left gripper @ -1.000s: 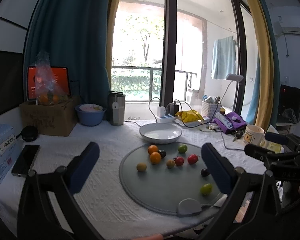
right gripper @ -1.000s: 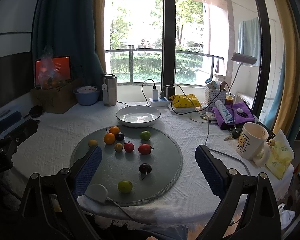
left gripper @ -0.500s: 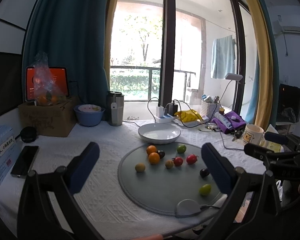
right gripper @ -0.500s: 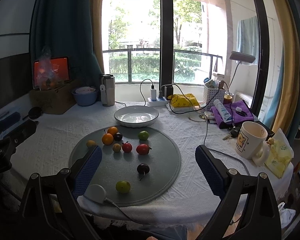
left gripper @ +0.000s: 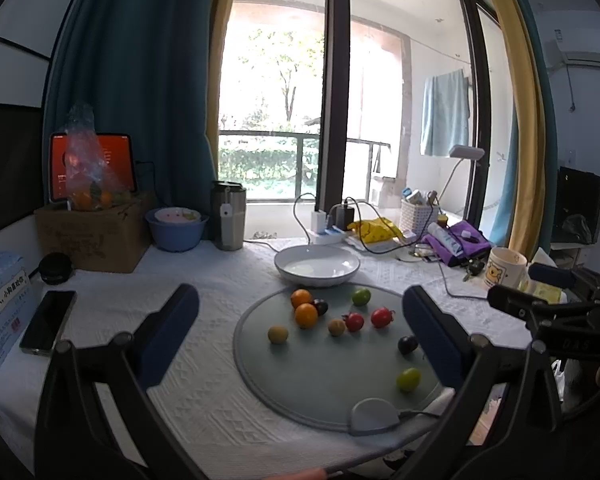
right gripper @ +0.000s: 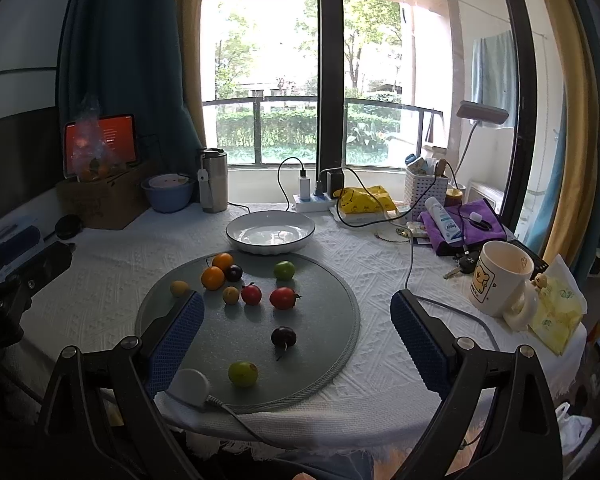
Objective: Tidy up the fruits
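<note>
Several small fruits lie on a round grey mat (right gripper: pixel 324 332) (left gripper: pixel 324 384): two oranges (right gripper: pixel 213 277) (left gripper: pixel 306 315), red ones (right gripper: pixel 283 298) (left gripper: pixel 381 317), green ones (right gripper: pixel 243 373) (left gripper: pixel 408 379), dark plums (right gripper: pixel 283 337) (left gripper: pixel 407 345) and yellowish ones (right gripper: pixel 179 288) (left gripper: pixel 278 334). An empty white bowl (right gripper: pixel 270 231) (left gripper: pixel 317 266) sits just behind the mat. My left gripper (left gripper: pixel 300 312) hovers open above the mat's near left side. Over the mat's near edge my right gripper (right gripper: pixel 296 316) is open too. Neither holds anything.
A bear mug (right gripper: pixel 500 278), keys, purple cloth (right gripper: pixel 460 220), cables and power strip (right gripper: pixel 312 202) crowd the right and back. A steel tumbler (right gripper: pixel 213 180), blue bowl (right gripper: pixel 167 192), cardboard box (left gripper: pixel 94 234), phone (left gripper: pixel 48 326) and tissue box (left gripper: pixel 0 300) stand left. A white puck (right gripper: pixel 190 386) rests on the mat's near edge.
Both grippers have drifted slightly; the scene has shifted a little left in both views. No fruit has moved and both grippers stay open.
</note>
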Motion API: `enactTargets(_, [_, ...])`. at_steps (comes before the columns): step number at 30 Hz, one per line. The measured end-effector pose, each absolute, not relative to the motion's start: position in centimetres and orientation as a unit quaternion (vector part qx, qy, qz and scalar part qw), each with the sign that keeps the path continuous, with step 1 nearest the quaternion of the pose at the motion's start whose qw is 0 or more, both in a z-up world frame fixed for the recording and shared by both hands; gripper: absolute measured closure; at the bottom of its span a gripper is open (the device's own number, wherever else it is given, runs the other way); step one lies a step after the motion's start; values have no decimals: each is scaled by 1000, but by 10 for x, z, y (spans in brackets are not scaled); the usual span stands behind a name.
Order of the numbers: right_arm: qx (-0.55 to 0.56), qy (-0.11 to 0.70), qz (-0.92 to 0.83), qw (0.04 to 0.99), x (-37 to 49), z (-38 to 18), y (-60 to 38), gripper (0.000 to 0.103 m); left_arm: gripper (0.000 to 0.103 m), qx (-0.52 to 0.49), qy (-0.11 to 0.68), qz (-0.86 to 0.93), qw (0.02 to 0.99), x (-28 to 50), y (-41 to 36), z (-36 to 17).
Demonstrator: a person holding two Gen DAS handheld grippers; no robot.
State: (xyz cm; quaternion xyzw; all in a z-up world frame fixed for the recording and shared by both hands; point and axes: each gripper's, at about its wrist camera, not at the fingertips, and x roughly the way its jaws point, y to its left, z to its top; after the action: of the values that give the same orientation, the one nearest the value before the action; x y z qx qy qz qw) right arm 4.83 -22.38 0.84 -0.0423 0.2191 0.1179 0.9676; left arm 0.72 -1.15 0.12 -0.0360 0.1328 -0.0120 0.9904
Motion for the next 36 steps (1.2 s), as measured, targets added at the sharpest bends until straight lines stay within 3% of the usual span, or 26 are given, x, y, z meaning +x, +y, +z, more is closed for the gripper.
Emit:
enactTargets(14, [-40, 226, 110, 967, 52, 6, -230, 7, 0, -36, 147, -21, 988, 11, -16, -4])
enactTargets(26, [-7, 273, 110, 956, 74, -25, -264, 7, 0, -13, 253, -84, 964, 52, -59, -37])
enactTargets(29, [-1, 288, 110, 951, 82, -36, -274, 16, 1, -15, 291, -100, 952, 66, -72, -50])
enactTargets(36, [14, 323, 126, 938, 99, -61, -292, 24, 1, -5, 347, -126, 929, 85, -104, -72])
